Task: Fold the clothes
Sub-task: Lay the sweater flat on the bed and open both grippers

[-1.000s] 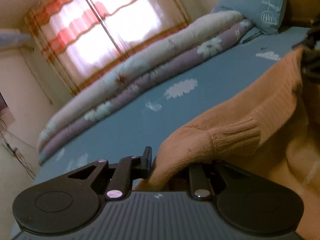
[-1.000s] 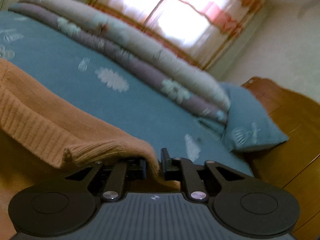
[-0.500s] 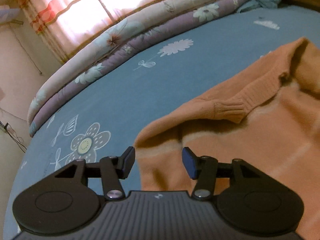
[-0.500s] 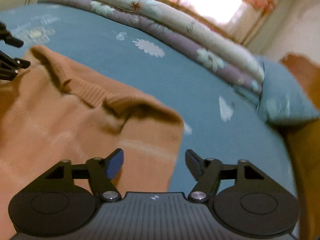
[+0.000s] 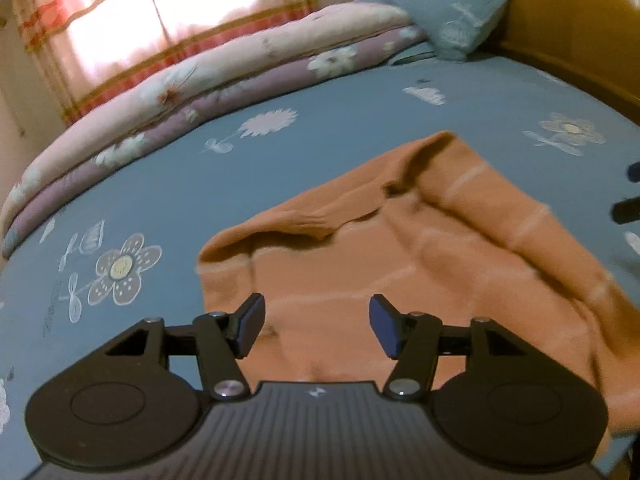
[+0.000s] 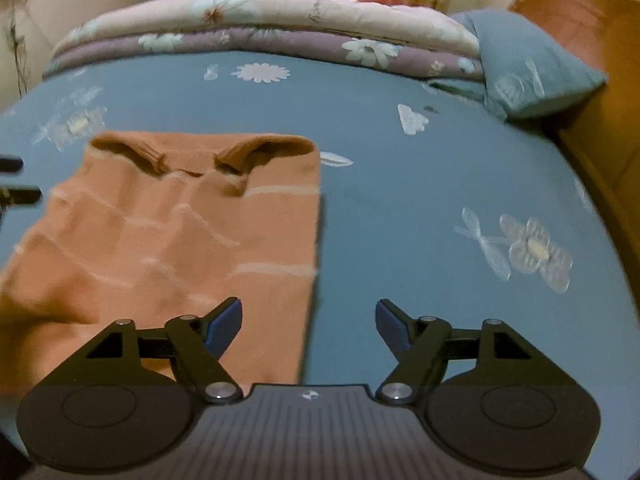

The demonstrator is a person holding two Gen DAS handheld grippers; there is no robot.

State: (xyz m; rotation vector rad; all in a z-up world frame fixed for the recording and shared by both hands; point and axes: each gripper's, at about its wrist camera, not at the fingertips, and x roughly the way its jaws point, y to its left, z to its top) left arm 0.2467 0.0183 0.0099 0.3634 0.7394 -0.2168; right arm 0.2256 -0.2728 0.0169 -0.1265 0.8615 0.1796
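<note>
Sweater, orange, pale stripes, flat on blue flowered bedsheet. Left gripper and right gripper above it: jaws apart, opening, gripping nothing.

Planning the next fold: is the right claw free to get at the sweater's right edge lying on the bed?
Probably yes. The right claw is empty, its jaws opening, and the orange sweater lies flat just below it with nothing between.

An orange knit sweater with thin pale stripes lies folded on the blue flowered bedsheet; its ribbed cuffs are turned in near the far edge; the surface is rumpled.
</note>
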